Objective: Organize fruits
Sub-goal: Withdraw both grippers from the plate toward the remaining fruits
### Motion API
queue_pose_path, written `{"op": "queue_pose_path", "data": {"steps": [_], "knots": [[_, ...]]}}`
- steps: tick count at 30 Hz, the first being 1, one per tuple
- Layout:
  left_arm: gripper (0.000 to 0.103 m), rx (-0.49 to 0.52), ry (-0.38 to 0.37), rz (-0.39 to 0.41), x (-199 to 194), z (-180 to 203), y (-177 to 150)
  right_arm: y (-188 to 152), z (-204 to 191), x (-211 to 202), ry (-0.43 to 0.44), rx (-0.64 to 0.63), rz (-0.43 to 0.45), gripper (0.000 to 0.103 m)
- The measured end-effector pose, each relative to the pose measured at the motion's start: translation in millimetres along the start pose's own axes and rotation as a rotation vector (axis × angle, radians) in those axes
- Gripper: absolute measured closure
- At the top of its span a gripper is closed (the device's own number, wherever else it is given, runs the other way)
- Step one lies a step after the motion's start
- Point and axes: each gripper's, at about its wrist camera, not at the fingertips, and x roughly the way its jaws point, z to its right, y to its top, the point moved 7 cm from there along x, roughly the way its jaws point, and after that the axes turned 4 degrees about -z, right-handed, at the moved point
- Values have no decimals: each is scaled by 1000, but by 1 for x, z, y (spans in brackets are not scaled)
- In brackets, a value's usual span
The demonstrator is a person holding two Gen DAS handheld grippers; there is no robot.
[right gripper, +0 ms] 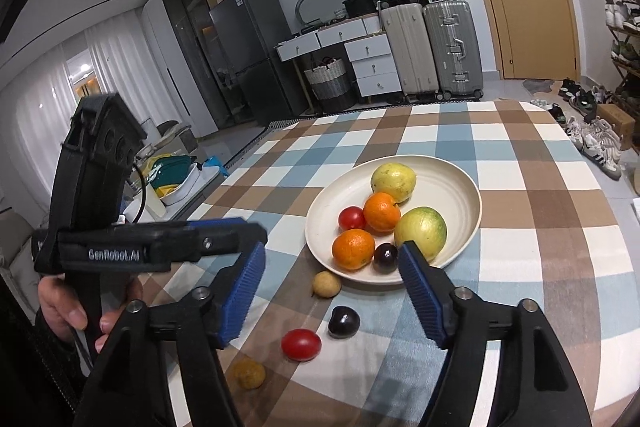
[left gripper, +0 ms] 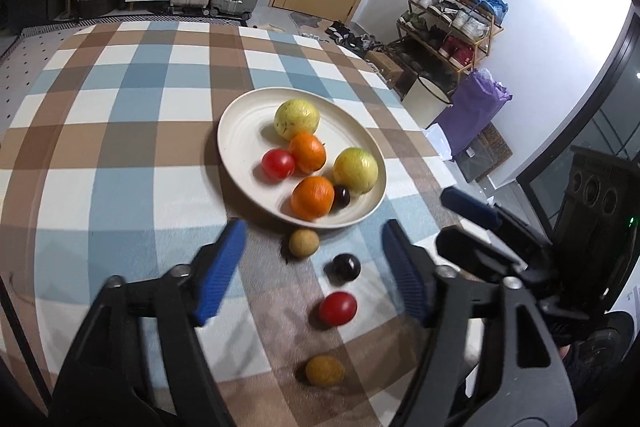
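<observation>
Left wrist view: you are holding both grippers (left gripper: 314, 271) (right gripper: 332, 293) spread and empty; six fruits are sitting on the plate (left gripper: 240, 131), four (left gripper: 338, 308) still waiting on the tablecloth.

i see both tilted down. left gripper (left gripper: 314, 271) jaws apart, nothing between the pads. right gripper (right gripper: 332, 295) same, gaping and empty. bare hand (right gripper: 76, 311) wraps the left handle.
</observation>
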Motion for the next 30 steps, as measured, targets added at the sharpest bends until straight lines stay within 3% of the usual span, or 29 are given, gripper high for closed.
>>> {"op": "queue_pose_path", "data": {"steps": [3, 9, 16, 30], "knots": [[23, 7, 22, 3, -4, 0, -8, -3, 1, -4, -35, -1, 18, 18], [19, 16, 26, -35, -4, 0, -27, -10, 6, -9, -72, 26, 24, 13], [2, 47, 25, -42, -5, 5, -49, -14, 6, -17, -89, 41, 34, 8], [1, 103, 31, -158, 19, 13, -98, -29, -2, -22, -89, 37, 20, 8]]}}
